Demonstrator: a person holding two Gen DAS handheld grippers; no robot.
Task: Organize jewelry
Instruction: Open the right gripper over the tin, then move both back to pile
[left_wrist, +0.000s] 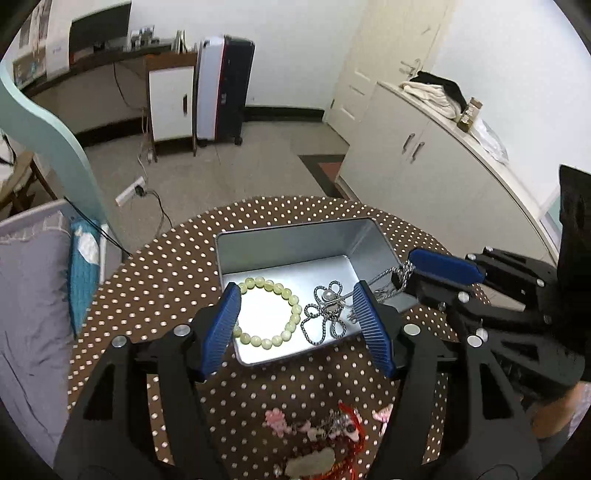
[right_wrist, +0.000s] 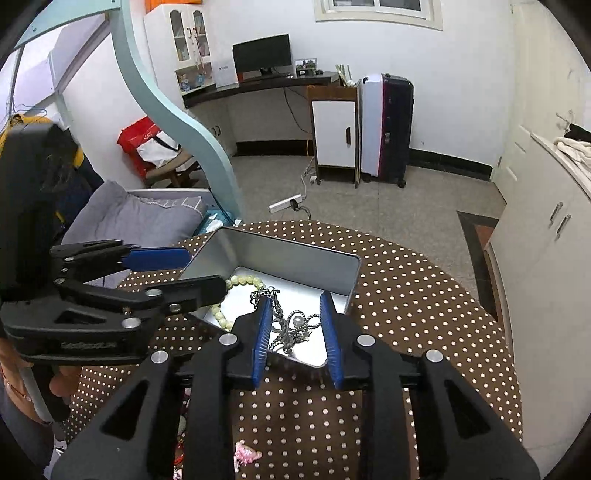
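Polka-dotted counter holds my silver tin; bead bracelet and chain necklace lie inside, both my grippers' fingers spread, gripping nothing.

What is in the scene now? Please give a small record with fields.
surface: round dotted table
tin: open, on the table
in tin: bead bracelet; silver chain beside it
left gripper: open, above the bracelet
right gripper: partly open over the chain; part of the chain hangs at one finger
outside tin: pink charms on the table's near side
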